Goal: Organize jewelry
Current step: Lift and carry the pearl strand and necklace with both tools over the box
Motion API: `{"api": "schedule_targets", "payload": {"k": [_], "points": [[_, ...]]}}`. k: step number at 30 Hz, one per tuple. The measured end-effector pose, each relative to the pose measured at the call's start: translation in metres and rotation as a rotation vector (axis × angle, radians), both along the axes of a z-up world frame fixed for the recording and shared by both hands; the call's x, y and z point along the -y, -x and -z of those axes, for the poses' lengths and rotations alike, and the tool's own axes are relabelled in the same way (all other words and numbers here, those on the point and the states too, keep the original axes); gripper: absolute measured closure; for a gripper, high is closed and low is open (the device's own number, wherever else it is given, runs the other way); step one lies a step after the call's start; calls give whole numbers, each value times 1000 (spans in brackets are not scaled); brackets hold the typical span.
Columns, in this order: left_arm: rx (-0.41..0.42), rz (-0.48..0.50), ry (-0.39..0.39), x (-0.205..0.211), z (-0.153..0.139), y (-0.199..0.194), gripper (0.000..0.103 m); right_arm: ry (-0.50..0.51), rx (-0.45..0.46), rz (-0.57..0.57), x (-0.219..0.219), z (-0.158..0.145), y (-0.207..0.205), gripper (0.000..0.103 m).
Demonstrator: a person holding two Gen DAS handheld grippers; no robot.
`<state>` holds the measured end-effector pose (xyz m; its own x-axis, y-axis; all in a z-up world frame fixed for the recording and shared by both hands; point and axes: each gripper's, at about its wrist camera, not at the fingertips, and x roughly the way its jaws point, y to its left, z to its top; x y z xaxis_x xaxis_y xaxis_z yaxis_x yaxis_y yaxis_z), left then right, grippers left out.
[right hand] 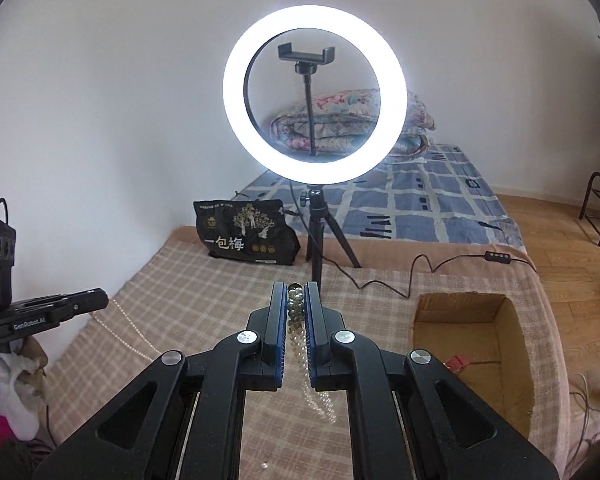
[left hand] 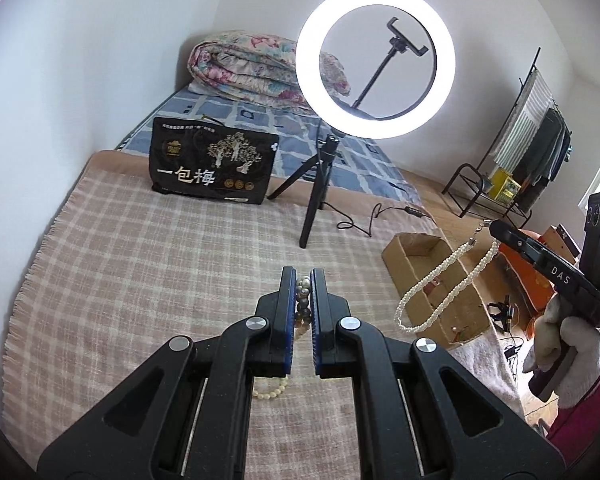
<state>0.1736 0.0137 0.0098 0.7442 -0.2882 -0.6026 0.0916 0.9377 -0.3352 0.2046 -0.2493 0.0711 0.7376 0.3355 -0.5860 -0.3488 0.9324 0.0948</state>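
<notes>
My left gripper [left hand: 303, 276] is shut on a bracelet of grey and dark beads [left hand: 303, 300], held above the plaid blanket. A cream bead bracelet [left hand: 270, 392] lies on the blanket under it. My right gripper [right hand: 296, 290] is shut on a dark bead bracelet [right hand: 295, 304] and a pearl necklace [right hand: 320, 400] that hangs down from it. In the left wrist view the right gripper [left hand: 496, 227] shows at the right, with the pearl necklace [left hand: 440, 284] dangling over an open cardboard box [left hand: 416, 246]. The box also shows in the right wrist view [right hand: 512, 344], with a small red item [right hand: 458, 363] inside.
A lit ring light [left hand: 374, 60] on a black tripod [left hand: 318, 196] stands on the bed, its cable [right hand: 420, 268] trailing across the blanket. A black snack bag [left hand: 212, 164] lies behind. A folded floral quilt [left hand: 244, 64] sits by the wall. A clothes rack [left hand: 532, 148] stands right.
</notes>
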Motion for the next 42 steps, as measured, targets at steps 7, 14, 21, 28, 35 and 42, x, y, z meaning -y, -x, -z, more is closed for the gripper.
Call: {"api": "schedule_targets", "payload": {"k": [7, 14, 21, 28, 35, 42], "points": [[25, 94, 14, 48, -12, -2, 98, -1, 34, 68, 49, -19, 16, 96], [39, 188, 9, 108, -21, -17, 98, 3, 56, 130, 92, -30, 15, 96], [64, 285, 4, 171, -32, -33, 98, 20, 53, 174, 129, -32, -3, 96], [63, 350, 10, 221, -31, -49, 98, 37, 36, 193, 153, -20, -27, 96], [49, 396, 15, 258, -26, -64, 98, 59, 17, 193, 170, -7, -57, 96], [38, 440, 12, 293, -16, -77, 98, 93, -6, 192, 179, 12, -87, 96]]}}
